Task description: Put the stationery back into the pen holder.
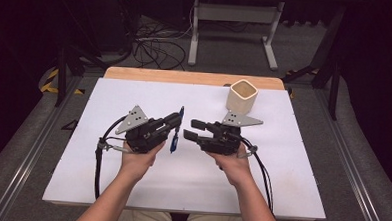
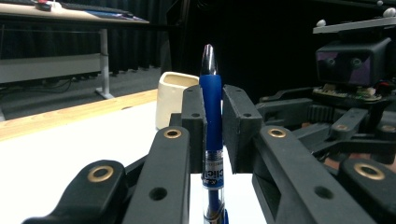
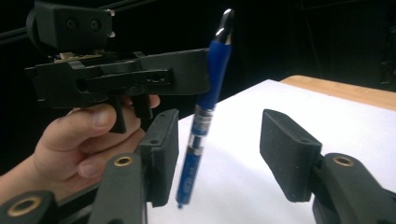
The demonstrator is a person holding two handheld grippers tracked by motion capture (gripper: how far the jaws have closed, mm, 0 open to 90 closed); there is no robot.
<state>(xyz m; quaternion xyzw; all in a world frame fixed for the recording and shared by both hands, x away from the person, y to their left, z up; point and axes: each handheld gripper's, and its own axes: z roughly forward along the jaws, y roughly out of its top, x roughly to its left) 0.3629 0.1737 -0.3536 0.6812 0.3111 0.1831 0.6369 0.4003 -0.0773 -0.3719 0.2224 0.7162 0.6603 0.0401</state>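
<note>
Near the cream cup point(image 1: 242, 95), over the white worktop point(image 1: 181, 180): left tongs point(image 1: 176, 120) clenched on an upright blue pen point(image 1: 175, 134); right tongs point(image 1: 195, 130) released, jaws spread, facing that pen from just beside it.

pen point(image 2: 212, 126) lower end: cut off by bottom edge, left gripper view
cup point(image 2: 173, 95): partly hidden behind black jaws
pen label print: too blurred to read
</note>
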